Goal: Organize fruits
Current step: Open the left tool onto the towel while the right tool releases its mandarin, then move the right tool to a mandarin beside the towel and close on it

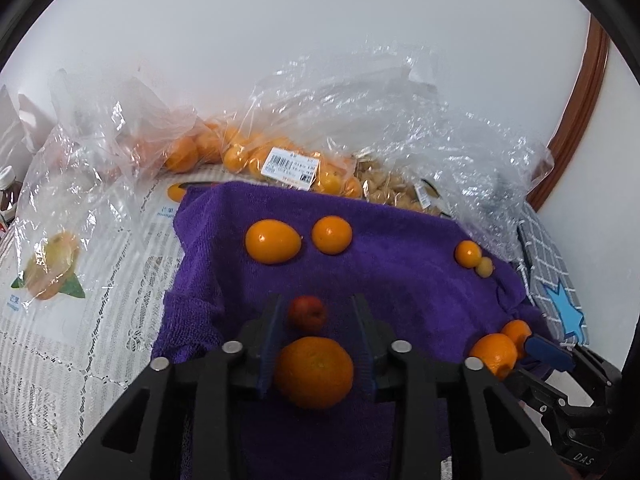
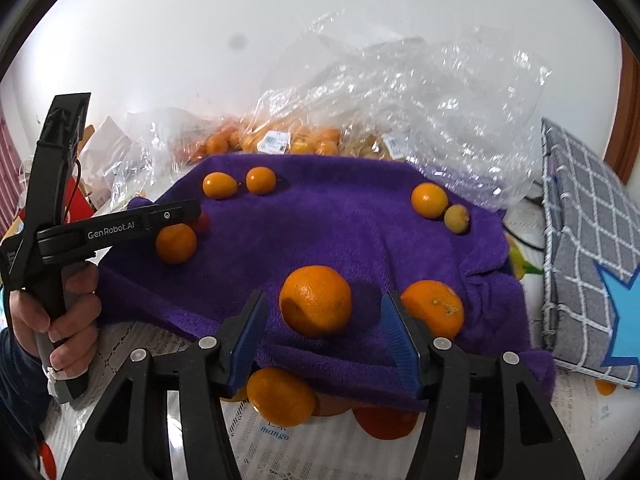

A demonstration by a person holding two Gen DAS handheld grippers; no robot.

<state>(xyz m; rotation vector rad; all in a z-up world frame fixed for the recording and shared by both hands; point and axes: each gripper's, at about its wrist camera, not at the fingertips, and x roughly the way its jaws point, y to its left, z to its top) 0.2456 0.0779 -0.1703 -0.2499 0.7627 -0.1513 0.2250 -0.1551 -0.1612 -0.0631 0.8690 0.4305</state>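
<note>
A purple towel (image 1: 400,240) lies on the table with fruit spread over it. My left gripper (image 1: 318,305) stands open around a large orange (image 1: 314,372), with thin gaps at both pads, and a small red fruit (image 1: 307,314) sits at its tips. Two oval kumquats (image 1: 273,241) lie farther back. A small orange (image 1: 468,253) and a pale round fruit (image 1: 485,267) lie at the far right. My right gripper (image 2: 322,300) is open around an orange (image 2: 316,300) without touching it. Another orange (image 2: 434,308) sits just outside its right finger.
Clear plastic bags (image 1: 360,120) holding oranges and pale fruit crowd the back edge against the white wall. A grey checked cushion (image 2: 588,240) stands at the right. More oranges (image 2: 280,396) lie off the towel's near edge. A hand (image 2: 60,312) holds the left gripper.
</note>
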